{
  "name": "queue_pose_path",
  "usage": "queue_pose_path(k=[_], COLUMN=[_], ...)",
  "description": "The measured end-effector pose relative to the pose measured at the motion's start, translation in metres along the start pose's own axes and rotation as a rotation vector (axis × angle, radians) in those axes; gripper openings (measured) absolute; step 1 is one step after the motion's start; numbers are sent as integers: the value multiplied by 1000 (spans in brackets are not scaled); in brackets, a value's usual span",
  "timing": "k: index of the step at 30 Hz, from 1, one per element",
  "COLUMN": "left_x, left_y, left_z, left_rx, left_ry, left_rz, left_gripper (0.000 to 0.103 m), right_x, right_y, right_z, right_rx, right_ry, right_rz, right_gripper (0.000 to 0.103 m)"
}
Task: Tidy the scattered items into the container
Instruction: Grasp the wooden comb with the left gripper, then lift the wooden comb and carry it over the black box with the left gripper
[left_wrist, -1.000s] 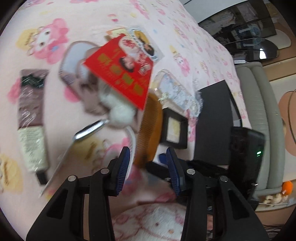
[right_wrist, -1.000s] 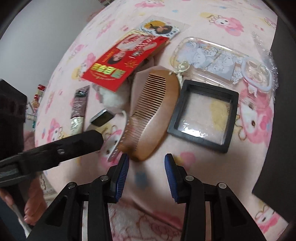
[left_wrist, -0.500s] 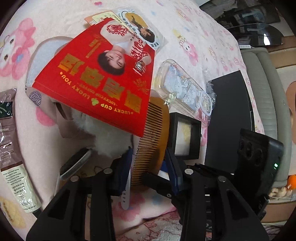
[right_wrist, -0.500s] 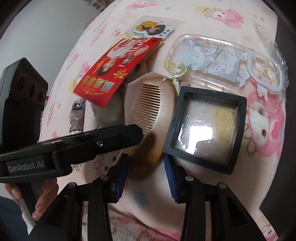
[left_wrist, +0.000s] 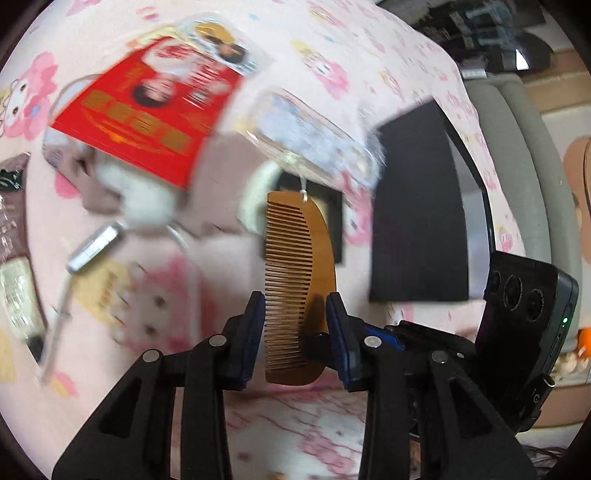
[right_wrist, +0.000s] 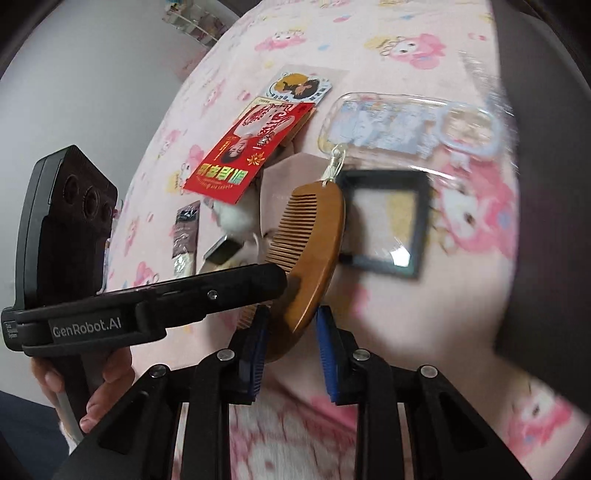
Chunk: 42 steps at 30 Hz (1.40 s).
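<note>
A wooden comb (left_wrist: 295, 280) stands on edge, lifted off the pink bedspread, between the fingers of my left gripper (left_wrist: 295, 332), which is shut on it. In the right wrist view the comb (right_wrist: 310, 254) is held by the left gripper's black fingers (right_wrist: 221, 291), with its lower end between the fingers of my right gripper (right_wrist: 290, 350), which is open. A black container (left_wrist: 417, 221) lies at the right. Scattered items remain: a red envelope (right_wrist: 247, 151), a clear phone case (right_wrist: 399, 125), a black square box (right_wrist: 388, 225).
A round sticker card (right_wrist: 299, 86), a brown sachet (right_wrist: 184, 232), a white pompom (right_wrist: 232, 218) and a silver clip (left_wrist: 92, 247) lie on the bedspread. A grey sofa (left_wrist: 524, 155) stands beyond the bed's right edge.
My left gripper has closed on the comb and raised it off the bedspread. The right gripper has stayed open just below the comb.
</note>
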<state>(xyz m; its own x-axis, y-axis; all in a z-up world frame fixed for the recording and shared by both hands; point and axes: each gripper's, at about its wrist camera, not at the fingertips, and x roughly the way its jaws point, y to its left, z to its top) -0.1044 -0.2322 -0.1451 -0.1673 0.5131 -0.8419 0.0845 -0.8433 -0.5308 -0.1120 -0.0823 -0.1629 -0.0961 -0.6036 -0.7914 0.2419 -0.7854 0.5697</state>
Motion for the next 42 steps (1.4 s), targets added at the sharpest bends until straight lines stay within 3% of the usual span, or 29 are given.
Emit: queue_pose_path(k=[8,13,22,24,27,30,35,42], left_x=[24,43,78,74,54,50,78,87], left_y=[-58,-85,-104,-105,-85,-74,-78,-64], left_z=[-36,-48,-61,-59,-49,-36,-21,-25], left_rx=[74,103,123,129,1,-47,-4,-53], left_ry=[27,63,164,152,12,-32,5,77], left_rz=[28,4,27,42,148,182,227,168], left_gripper=[34,35,40,40,40,40,40,39], right_x=[-40,-66,-76,-79,-87,-90,-72,-40], right_y=[-37,-61,-112,-119,-124,-126,-124,-121], right_z=[-39,-60,-87,-89,-90,-92,-94,-92], right_rx=[52,72,168,189,208,214,218,260], right_ry=[-9,-12,0,-13,-34,-26,45,108], right_rz=[-21,-18,-27,-30,-49,-38,-17,25], right_gripper=[23,23,23,23,23,23,23,23])
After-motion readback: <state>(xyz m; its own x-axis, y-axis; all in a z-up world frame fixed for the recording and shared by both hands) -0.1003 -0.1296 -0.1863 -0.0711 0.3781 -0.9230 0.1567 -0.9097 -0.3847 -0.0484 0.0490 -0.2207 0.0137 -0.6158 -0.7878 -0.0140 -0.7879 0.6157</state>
